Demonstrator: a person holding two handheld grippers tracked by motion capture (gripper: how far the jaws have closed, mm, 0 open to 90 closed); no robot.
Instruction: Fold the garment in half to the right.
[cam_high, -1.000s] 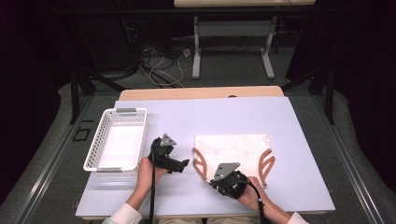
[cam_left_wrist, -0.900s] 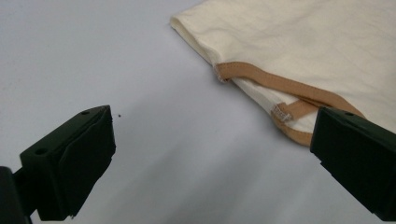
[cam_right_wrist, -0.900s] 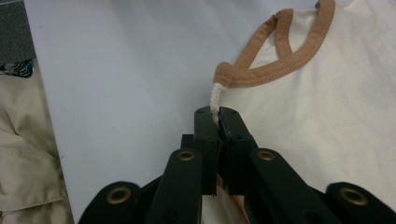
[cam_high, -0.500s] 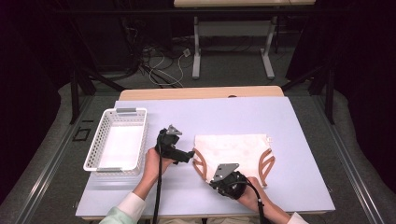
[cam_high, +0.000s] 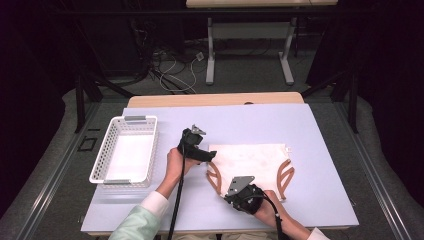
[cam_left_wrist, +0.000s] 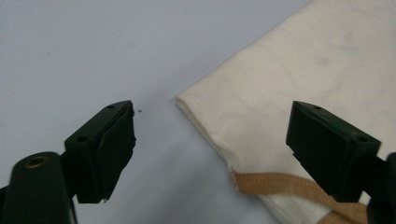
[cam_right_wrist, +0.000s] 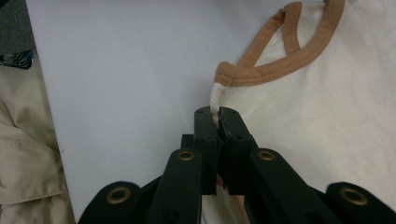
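Right gripper view, right gripper pinching bag edge

No readable text, label, brand, number or sign appears on anything here

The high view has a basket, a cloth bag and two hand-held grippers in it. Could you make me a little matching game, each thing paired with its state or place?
Things:
1. white basket
2. cloth bag
3. left gripper
4. right gripper

States or places:
A. jaws wide open, over the bag's corner
B. lies flat on the table, tan straps at its sides
C. jaws shut on the bag's edge beside a tan strap
D. stands at the table's left side, nothing in it

Pairs: 1-D, 2-B, 3-A, 4-C
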